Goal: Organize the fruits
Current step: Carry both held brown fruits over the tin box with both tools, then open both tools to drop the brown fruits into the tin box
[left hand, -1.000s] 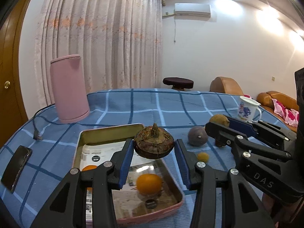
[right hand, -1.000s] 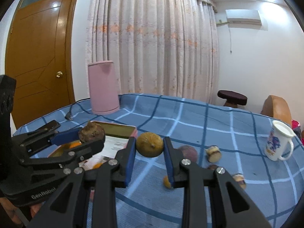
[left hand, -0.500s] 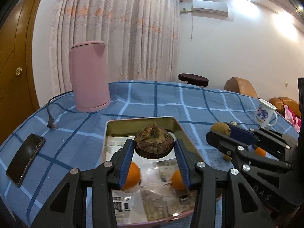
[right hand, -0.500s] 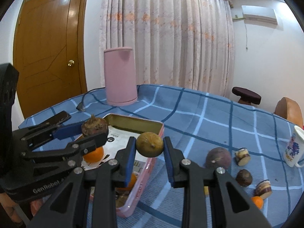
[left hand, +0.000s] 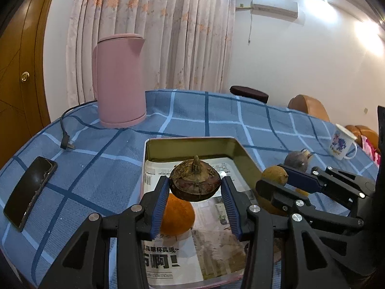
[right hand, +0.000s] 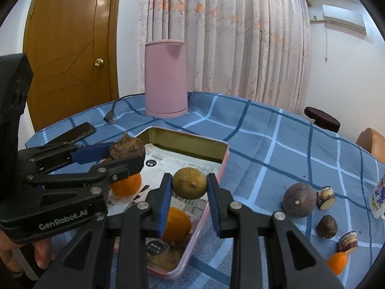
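Both grippers now hover over the rectangular metal tray (left hand: pixel 245 154), gripping fruits.

Blue checked tablecloth (left hand: pixel 192 110); pink kettle (left hand: pixel 119 79) at eleven o'clock; orange fruit (left hand: pixel 176 216) in the gold-walled, pink-rimmed tin (right hand: pixel 190 142).
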A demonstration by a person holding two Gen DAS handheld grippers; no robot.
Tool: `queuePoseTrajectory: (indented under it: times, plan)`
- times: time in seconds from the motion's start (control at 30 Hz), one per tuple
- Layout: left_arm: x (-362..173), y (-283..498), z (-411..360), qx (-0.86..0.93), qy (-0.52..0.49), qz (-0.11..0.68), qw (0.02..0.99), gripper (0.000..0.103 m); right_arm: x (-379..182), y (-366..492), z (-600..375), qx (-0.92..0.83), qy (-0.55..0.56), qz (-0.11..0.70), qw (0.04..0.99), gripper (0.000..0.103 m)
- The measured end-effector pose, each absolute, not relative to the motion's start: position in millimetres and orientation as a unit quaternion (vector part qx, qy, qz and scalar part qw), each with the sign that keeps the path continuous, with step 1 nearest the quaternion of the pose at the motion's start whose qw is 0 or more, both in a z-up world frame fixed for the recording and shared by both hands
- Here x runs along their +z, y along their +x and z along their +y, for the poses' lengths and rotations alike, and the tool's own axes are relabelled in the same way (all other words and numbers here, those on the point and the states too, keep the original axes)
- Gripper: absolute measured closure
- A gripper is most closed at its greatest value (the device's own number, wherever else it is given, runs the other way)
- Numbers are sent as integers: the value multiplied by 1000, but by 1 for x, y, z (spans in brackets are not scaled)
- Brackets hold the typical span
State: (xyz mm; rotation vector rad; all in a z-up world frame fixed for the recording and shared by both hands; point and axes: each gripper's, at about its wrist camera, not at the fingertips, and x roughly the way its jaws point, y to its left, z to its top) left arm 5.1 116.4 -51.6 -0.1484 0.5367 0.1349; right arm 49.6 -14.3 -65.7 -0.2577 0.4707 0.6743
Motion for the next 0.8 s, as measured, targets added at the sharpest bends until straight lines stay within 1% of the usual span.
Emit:
queuePoseTrajectory:
  times: [0.4,0.43,0.57,0.6,0.63,0.67,0.73,0.77,0.8]
  plan:
    - [-64,12,122,64,-75,291,951,56,-75,59,-5,342,-139,267,890,70]
    - [-64,12,121,64,-71,293,951,56,-75,60,-7,347,-133,267,889,67]
    - [-66,13,123,66,-74,294,951,54,-72,59,-10,351,-124,262,890,63]
    - [-66,13,123,64,-76,294,951,54,-72,58,-11,348,-123,260,892,59]
    - [-66,13,123,65,-75,295,950,53,-71,58,-13,339,-121,259,896,52]
    - [-65,12,123,68,-74,296,950,49,-70,58,-16,332,-117,257,900,48]
    - [-64,9,124,69,-79,291,951,41,-68,57,-24,324,-108,249,906,35]
    - [-62,8,124,69,-80,289,951,34,-66,55,-30,319,-101,243,911,32]
    - [-61,6,123,69,-81,286,952,28,-65,54,-33,315,-97,238,913,27]
